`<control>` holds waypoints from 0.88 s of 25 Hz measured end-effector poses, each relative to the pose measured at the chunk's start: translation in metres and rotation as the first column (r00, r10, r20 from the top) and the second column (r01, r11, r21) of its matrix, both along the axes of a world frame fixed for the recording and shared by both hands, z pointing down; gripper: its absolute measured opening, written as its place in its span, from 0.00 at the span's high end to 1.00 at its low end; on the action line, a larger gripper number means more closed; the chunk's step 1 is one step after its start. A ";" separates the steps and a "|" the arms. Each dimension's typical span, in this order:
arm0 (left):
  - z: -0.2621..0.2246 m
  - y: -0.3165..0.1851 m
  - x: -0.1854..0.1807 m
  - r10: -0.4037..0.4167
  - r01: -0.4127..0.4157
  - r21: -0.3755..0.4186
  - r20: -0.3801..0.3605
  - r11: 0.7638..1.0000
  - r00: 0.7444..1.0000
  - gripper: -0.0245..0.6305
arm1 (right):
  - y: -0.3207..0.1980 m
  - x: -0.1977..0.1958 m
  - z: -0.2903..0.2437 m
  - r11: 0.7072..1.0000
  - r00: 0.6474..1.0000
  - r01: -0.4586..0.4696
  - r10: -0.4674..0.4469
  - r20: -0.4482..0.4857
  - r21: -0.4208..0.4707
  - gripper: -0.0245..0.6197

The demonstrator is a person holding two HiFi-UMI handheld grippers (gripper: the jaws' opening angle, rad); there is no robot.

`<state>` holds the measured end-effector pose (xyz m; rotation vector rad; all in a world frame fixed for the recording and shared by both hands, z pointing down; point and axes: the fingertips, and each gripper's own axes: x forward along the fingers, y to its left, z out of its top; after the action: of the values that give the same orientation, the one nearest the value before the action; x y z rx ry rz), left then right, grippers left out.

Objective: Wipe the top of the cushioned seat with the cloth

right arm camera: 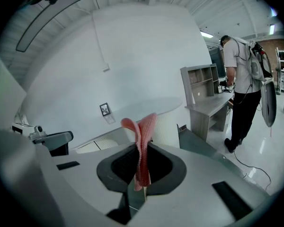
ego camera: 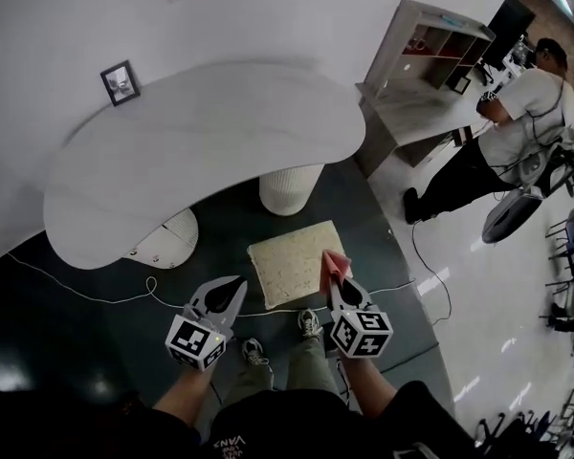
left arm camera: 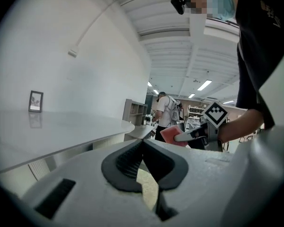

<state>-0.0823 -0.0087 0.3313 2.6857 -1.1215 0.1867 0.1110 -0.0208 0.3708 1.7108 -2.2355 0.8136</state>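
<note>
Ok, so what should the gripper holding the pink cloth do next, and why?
Probably lower the right gripper down onto the cushioned seat. Its jaws are clamped on the cloth, so the cloth is ready. The cloth seems to hang in the air over the seat's right edge, not touching the top, so no wiping can start until it comes down.

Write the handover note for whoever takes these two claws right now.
Left claw: shut, empty, held up over the floor left of the seat.
Right claw: shut on the pink ribbed cloth, which sticks up from its tips.
Cream square cushioned seat: on the dark floor ahead of the feet, below both claws.
Done: cloth picked up.
Left: lower the cloth onto the seat top and wipe it; no contact is visible.
</note>
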 end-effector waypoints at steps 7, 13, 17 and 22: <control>-0.038 0.014 -0.014 0.004 -0.004 0.034 -0.004 0.999 1.000 0.94 | 0.021 -0.006 -0.041 0.999 1.000 0.017 -0.016 -0.004 0.048 0.92; -0.054 0.025 -0.022 0.033 -0.034 0.060 0.031 0.998 0.999 0.94 | 0.036 -0.016 -0.058 0.997 0.999 0.038 -0.039 0.007 0.073 0.92; -0.067 0.028 -0.026 0.020 -0.021 0.078 0.021 0.997 1.000 0.94 | 0.042 -0.018 -0.064 0.996 0.999 0.050 -0.051 0.013 0.074 0.92; -0.076 0.030 -0.037 -0.013 0.010 0.105 0.029 0.994 1.000 0.94 | 0.041 -0.026 -0.073 0.992 0.996 0.087 -0.089 0.015 0.092 0.92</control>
<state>-0.1196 0.0218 0.2553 2.7760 -1.1869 0.1704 0.0855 0.0205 0.2974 1.6358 -2.3766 0.7209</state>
